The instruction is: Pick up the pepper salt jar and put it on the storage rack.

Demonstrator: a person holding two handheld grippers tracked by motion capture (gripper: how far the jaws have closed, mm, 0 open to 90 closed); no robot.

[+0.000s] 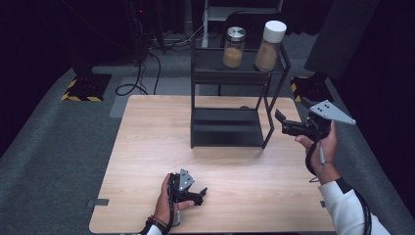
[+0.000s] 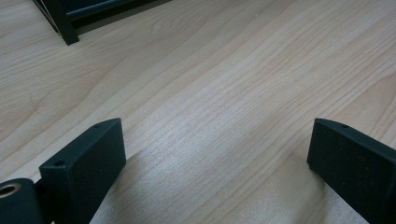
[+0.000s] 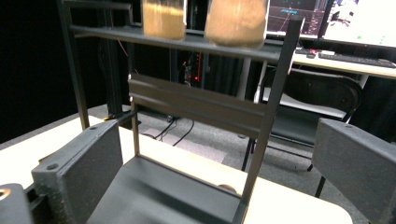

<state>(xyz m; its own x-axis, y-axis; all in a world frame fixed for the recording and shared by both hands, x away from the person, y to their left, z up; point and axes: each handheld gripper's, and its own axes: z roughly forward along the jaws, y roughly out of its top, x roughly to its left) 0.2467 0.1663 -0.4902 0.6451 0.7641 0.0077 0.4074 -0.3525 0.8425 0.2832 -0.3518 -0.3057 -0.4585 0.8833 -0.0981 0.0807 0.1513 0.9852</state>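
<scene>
Both your grippers stand open and empty beside the black rack (image 1: 230, 128).

In the right gripper view the two jars' tops are cut off; the steel-lidded jar (image 1: 234, 47) and the white-lidded jar (image 1: 270, 45) sit on the rack's top shelf, each partly filled with tan grains. Your right gripper (image 1: 280, 121) hangs just right of the rack, jaws wide apart. Your left gripper (image 1: 200, 192) rests low on the light wooden table (image 1: 147, 147), jaws spread over bare wood. Grey carpet and dark curtains surround you.

Table (image 1: 147, 147) brightly lit, surroundings dark; jars (image 3: 201, 18) motion-blurred.
</scene>
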